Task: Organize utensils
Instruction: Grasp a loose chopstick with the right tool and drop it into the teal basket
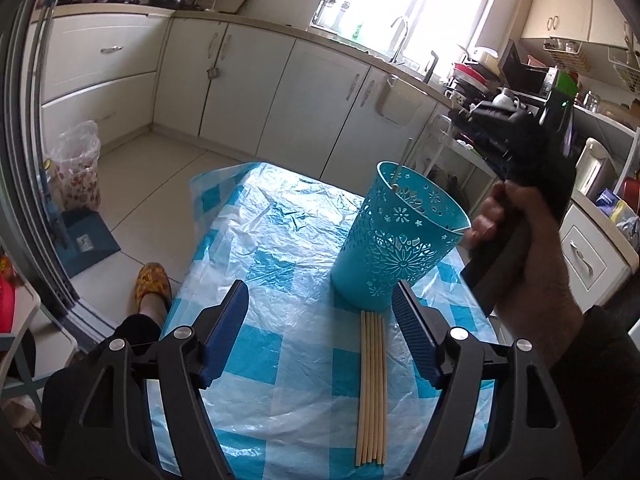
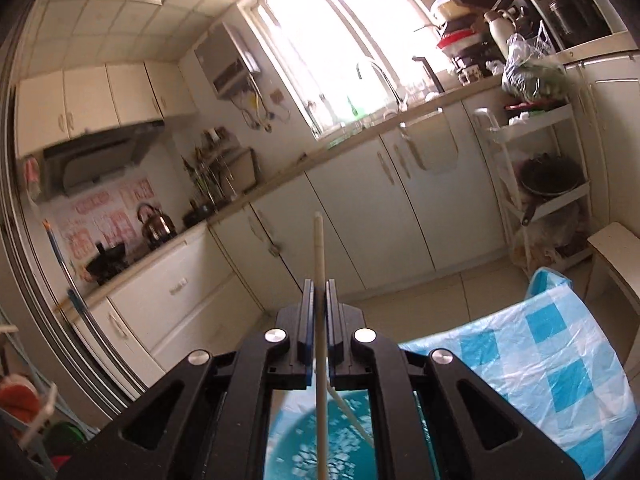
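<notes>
A turquoise cut-out cup (image 1: 396,236) stands on the table's blue-checked plastic cover (image 1: 280,240). A metal handle (image 1: 404,156) sticks out of the cup. Several pale chopsticks (image 1: 372,380) lie side by side in front of the cup, between the fingers of my left gripper (image 1: 320,320). That gripper is open and touches neither. A hand (image 1: 520,232) holds the right gripper beside and above the cup. In the right wrist view my right gripper (image 2: 319,292) is shut on one chopstick (image 2: 319,248). The cup (image 2: 348,432) is below it, with another stick (image 2: 352,412) leaning inside.
A person's foot in a yellow slipper (image 1: 152,284) rests left of the table. A bagged bin (image 1: 76,168) stands by the sliding door. White cabinets (image 1: 320,92) run along the far wall. A shelf cart (image 2: 536,184) and a stool (image 2: 616,248) stand at the right.
</notes>
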